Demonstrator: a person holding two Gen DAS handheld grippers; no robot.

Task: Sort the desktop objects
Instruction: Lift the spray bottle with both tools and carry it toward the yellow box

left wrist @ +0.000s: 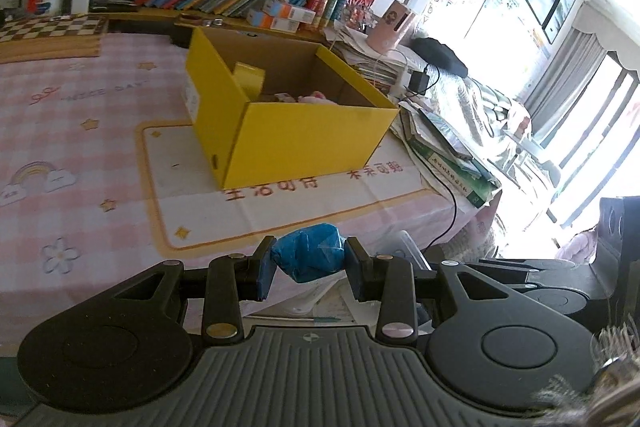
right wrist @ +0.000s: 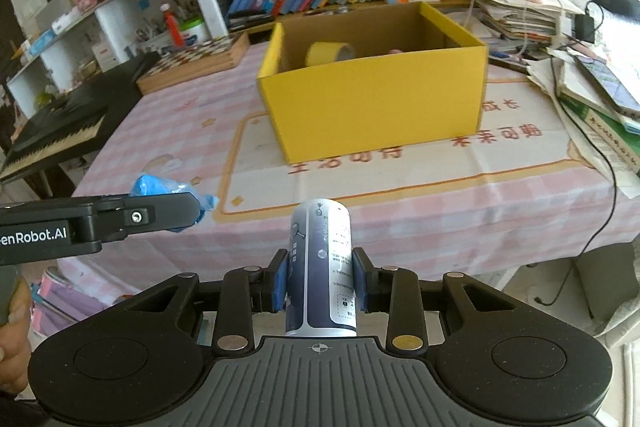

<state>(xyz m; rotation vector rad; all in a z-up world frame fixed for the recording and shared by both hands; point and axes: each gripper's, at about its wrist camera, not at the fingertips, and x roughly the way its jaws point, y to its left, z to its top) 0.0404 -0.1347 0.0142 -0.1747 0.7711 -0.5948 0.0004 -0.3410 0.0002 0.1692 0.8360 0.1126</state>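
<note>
An open yellow cardboard box [left wrist: 304, 143] [right wrist: 376, 107] stands on the pink checked tablecloth. Inside it lie a roll of yellow tape [left wrist: 250, 77] [right wrist: 330, 53] and a pink thing [left wrist: 318, 97]. My left gripper [left wrist: 308, 261] is shut on a crumpled blue bundle [left wrist: 310, 255], held above the table's near edge. In the right wrist view the left gripper [right wrist: 176, 205] and its blue bundle [right wrist: 156, 185] show at the left. My right gripper [right wrist: 322, 275] is shut on an upright dark blue and white can [right wrist: 322, 267], in front of the table's near edge.
A chessboard [right wrist: 196, 61] lies at the back left, a keyboard [right wrist: 56, 131] beyond the table's left side. Stacked papers, a green book [left wrist: 452, 167] and a phone [right wrist: 608, 83] lie right of the box. A black cable [right wrist: 600, 163] hangs over the right edge. Bookshelves stand behind.
</note>
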